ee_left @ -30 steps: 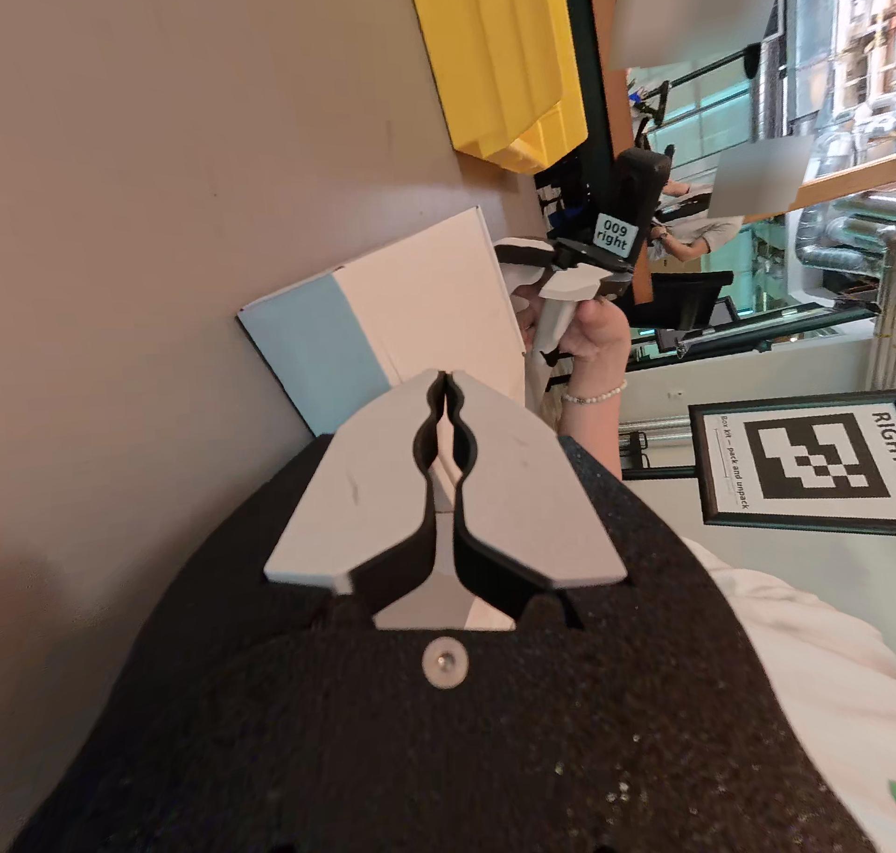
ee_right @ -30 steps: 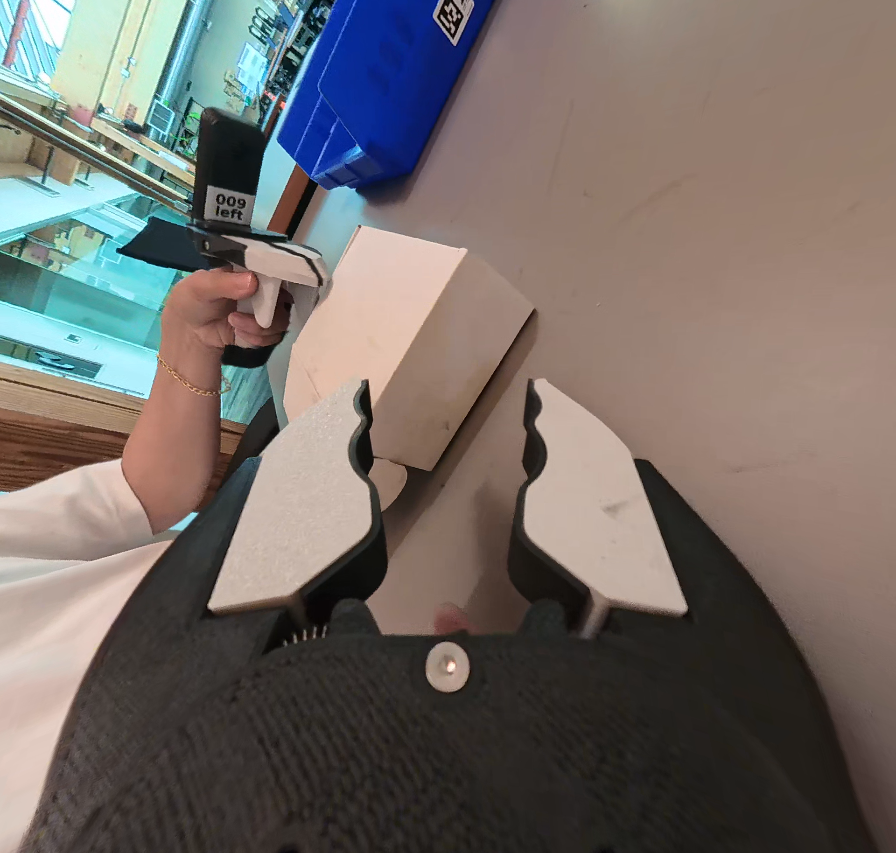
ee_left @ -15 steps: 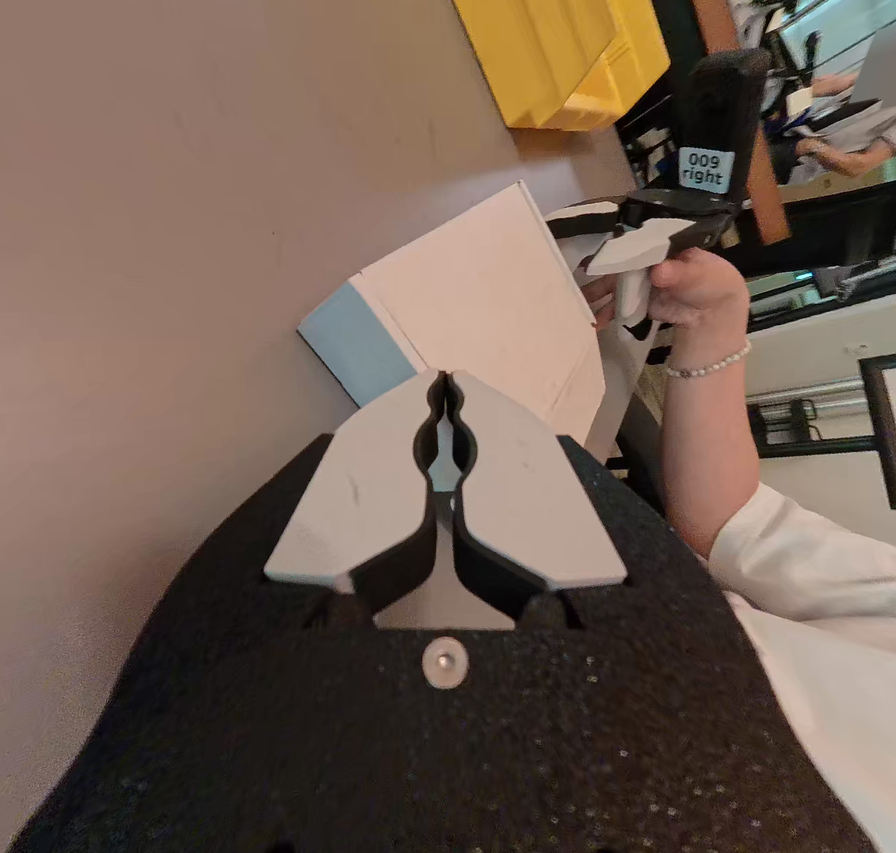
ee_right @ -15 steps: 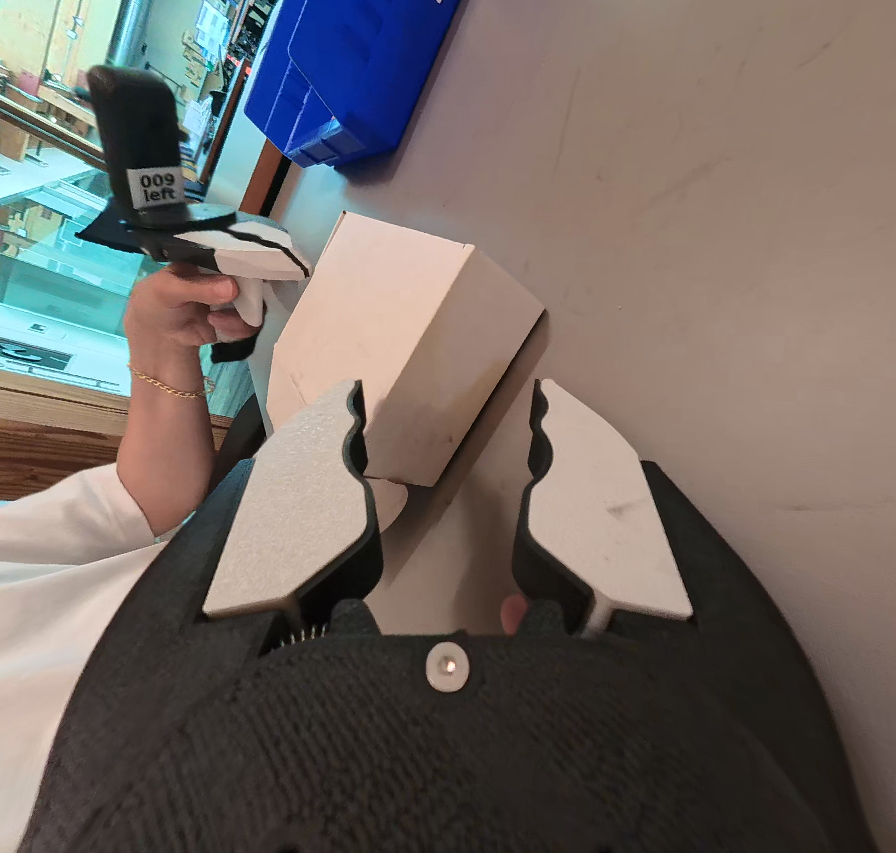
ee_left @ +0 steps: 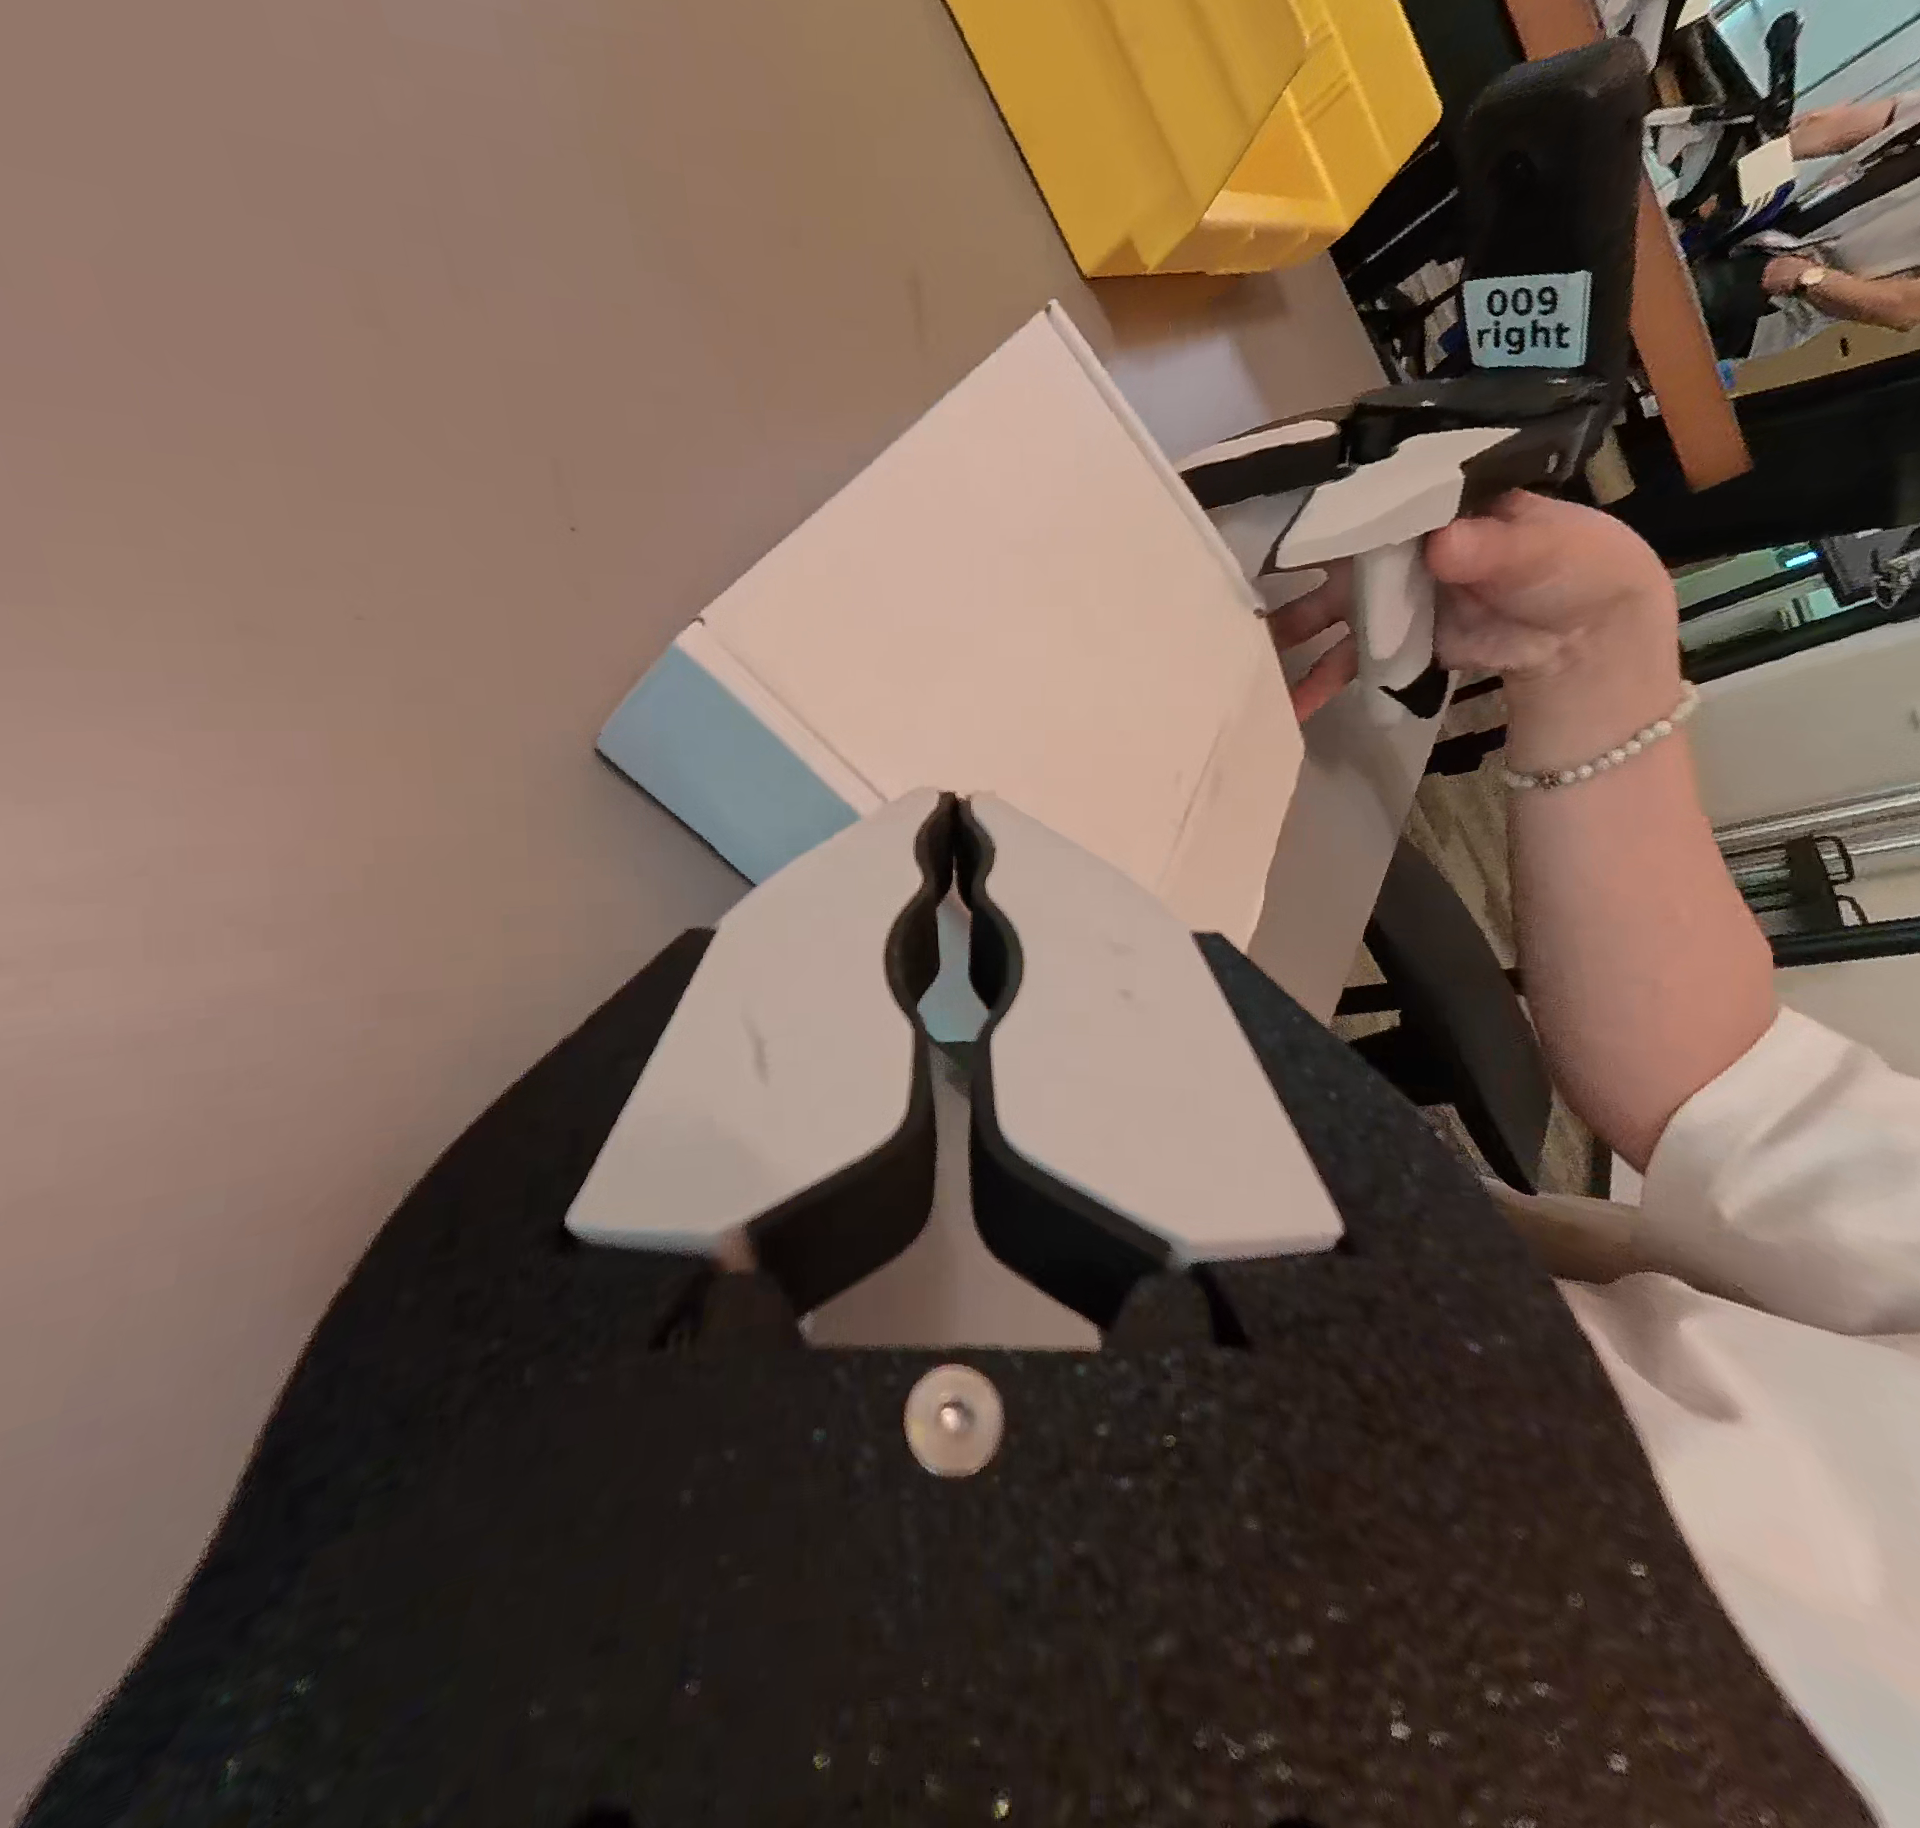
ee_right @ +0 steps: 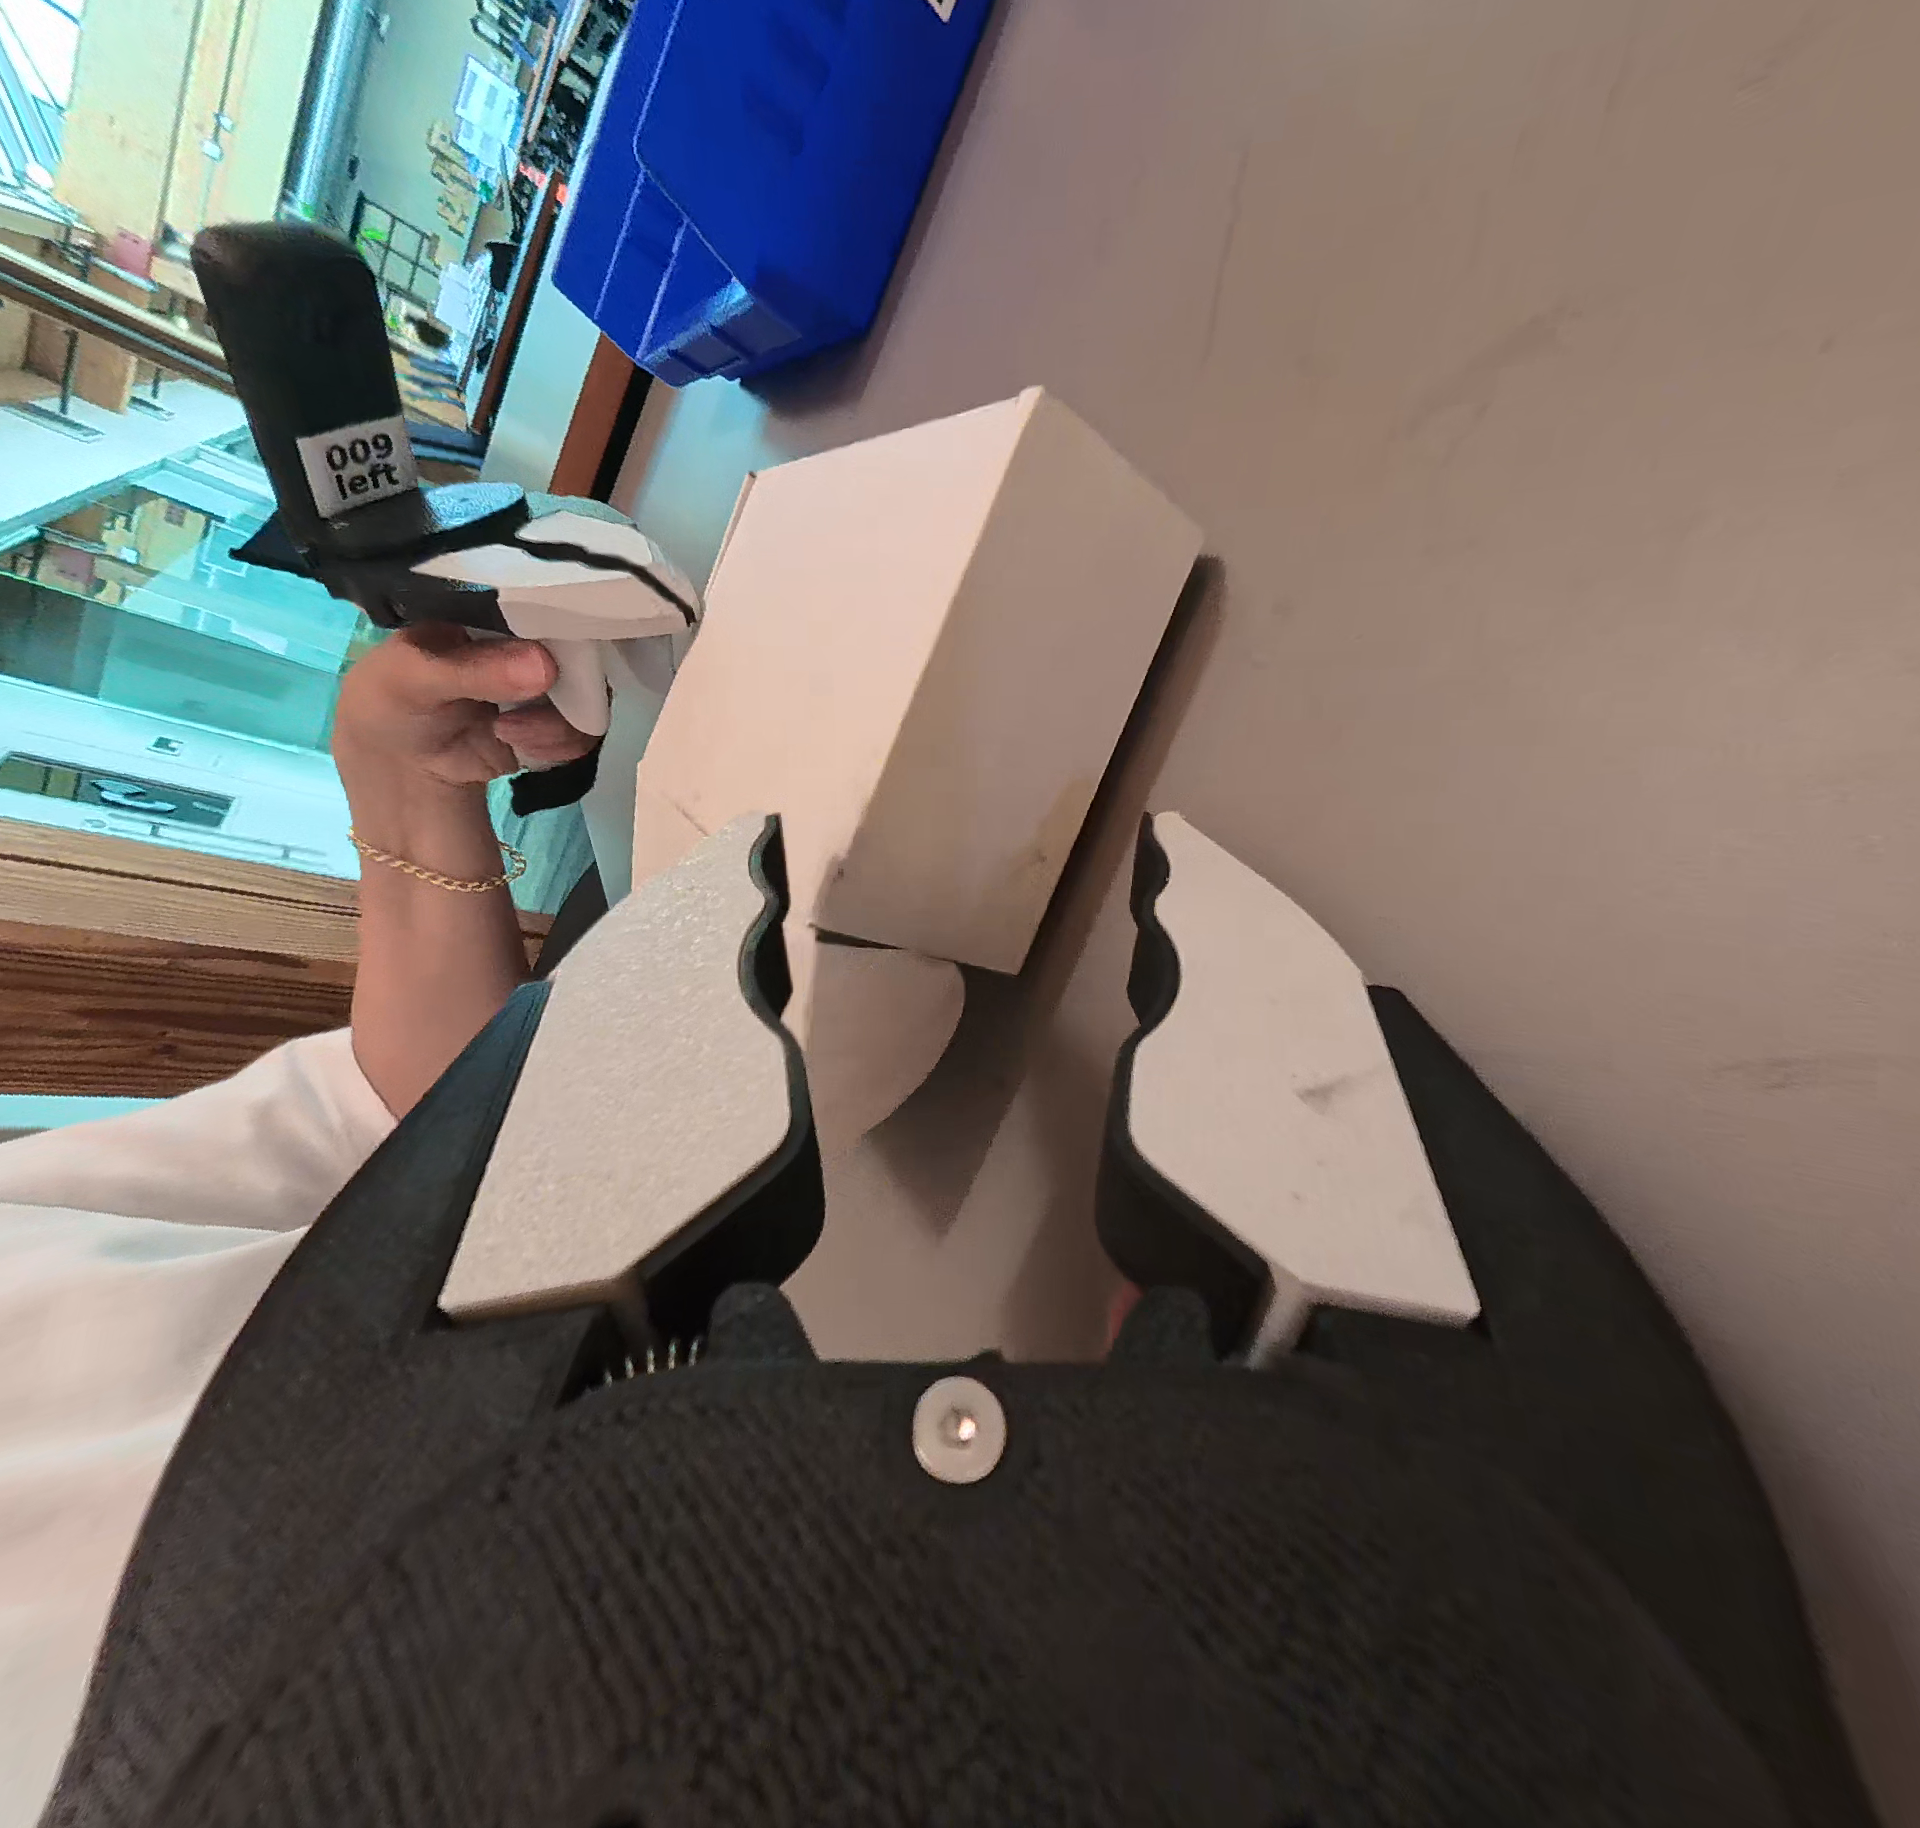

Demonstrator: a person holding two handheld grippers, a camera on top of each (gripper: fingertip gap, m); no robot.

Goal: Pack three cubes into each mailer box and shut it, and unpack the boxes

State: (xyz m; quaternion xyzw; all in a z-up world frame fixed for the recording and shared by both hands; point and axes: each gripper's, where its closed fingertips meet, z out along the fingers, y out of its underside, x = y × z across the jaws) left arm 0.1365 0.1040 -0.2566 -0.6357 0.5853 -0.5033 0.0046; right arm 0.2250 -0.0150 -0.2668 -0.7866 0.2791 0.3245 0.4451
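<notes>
Right wrist view: straddling the mailer box [ee_right: 914, 698] corner with right gripper [ee_right: 961, 843] spread, left gripper [ee_left: 954, 810] clenched empty, probably tucking the flap [ee_right: 883, 1035] squarely.

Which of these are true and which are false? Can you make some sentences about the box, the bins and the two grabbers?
1. The left gripper is shut with nothing between its fingers. True.
2. The right gripper is shut tight. False: its fingers stand wide apart, open.
3. The white mailer box is closed. True: its lid is down, though a rounded flap sticks out at the near end.
4. A red bin sits on the table beyond the box. False: one view shows a blue bin, the other a yellow bin.
</notes>
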